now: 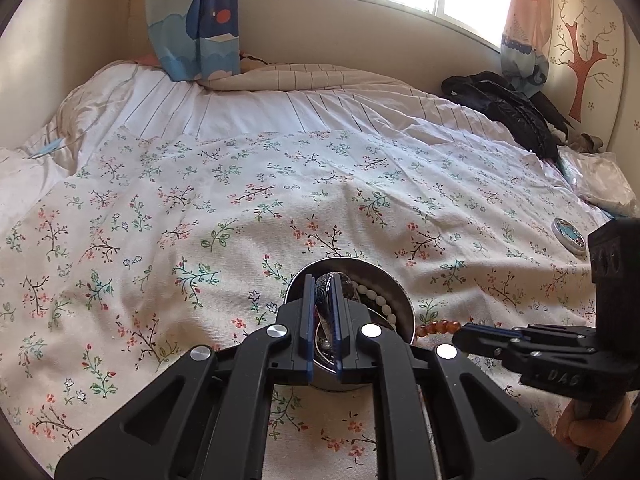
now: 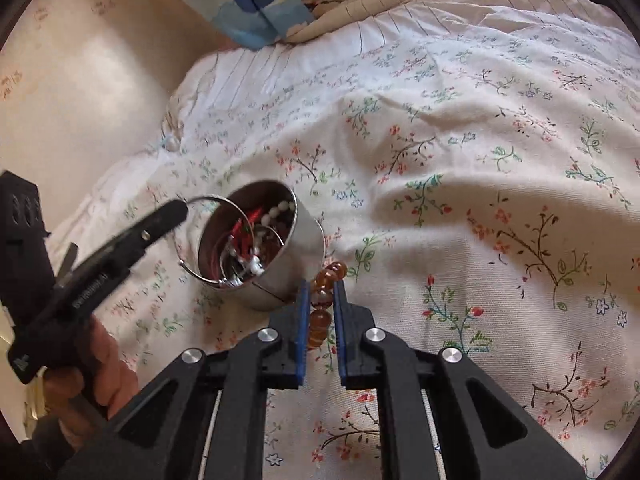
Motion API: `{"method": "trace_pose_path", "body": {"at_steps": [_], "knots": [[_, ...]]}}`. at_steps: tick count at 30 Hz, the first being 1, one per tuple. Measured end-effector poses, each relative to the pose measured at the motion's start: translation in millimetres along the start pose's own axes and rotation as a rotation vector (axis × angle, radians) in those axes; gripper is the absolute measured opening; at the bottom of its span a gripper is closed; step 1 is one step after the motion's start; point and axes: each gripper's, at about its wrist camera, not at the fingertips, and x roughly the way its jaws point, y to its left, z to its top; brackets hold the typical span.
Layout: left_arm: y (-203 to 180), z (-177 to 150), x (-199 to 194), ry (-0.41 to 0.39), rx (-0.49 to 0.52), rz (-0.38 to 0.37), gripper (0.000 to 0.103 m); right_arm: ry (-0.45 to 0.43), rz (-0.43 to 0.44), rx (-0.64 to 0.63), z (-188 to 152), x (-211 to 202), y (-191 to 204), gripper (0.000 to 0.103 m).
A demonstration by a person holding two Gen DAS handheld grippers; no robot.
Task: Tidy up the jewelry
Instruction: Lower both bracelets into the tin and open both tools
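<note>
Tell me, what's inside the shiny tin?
Inside the shiny tin are white beads, red bits and thin silver hoops. The tin's bottom is covered by them.

tin (image 1: pixel 394 292) blocks near centre | bedspread (image 1: pixel 224 200) beyond open | lid (image 1: pixel 570 236) possibly right

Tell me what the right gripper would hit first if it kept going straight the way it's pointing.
Probably the silver tin. The right gripper, shut on the amber bead bracelet, points along the floral bedspread with the tin's wall just ahead and slightly left; depth is unclear.
</note>
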Motion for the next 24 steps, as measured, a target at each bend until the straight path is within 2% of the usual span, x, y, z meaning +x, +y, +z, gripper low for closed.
{"method": "trace_pose_path", "body": {"at_steps": [11, 14, 18, 19, 20, 21, 23, 24], "knots": [[-2, 4, 21, 0.053, 0.009, 0.030, 0.007, -0.183, 0.255, 0.079, 31, -27, 16, 0.012], [4, 6, 17, 0.038, -0.019, 0.028, 0.007, -0.186, 0.306, 0.084, 41, -22, 22, 0.012], [22, 11, 5, -0.004, -0.093, 0.054, 0.008, -0.155, 0.323, 0.056, 52, -3, 37, 0.013], [26, 12, 2, -0.013, -0.107, 0.061, 0.009, -0.133, 0.342, 0.062, 54, 5, 39, 0.015], [29, 12, -2, -0.022, -0.115, 0.070, 0.010, -0.125, 0.348, 0.076, 56, 11, 40, 0.021], [32, 12, -5, -0.029, -0.122, 0.082, 0.015, -0.125, 0.358, 0.079, 56, 15, 41, 0.035], [37, 11, -12, -0.044, -0.135, 0.101, 0.036, -0.133, 0.357, 0.062, 55, 15, 47, 0.037], [39, 10, -15, -0.051, -0.137, 0.109, 0.040, -0.143, 0.349, 0.052, 54, 12, 48, 0.037]]}}
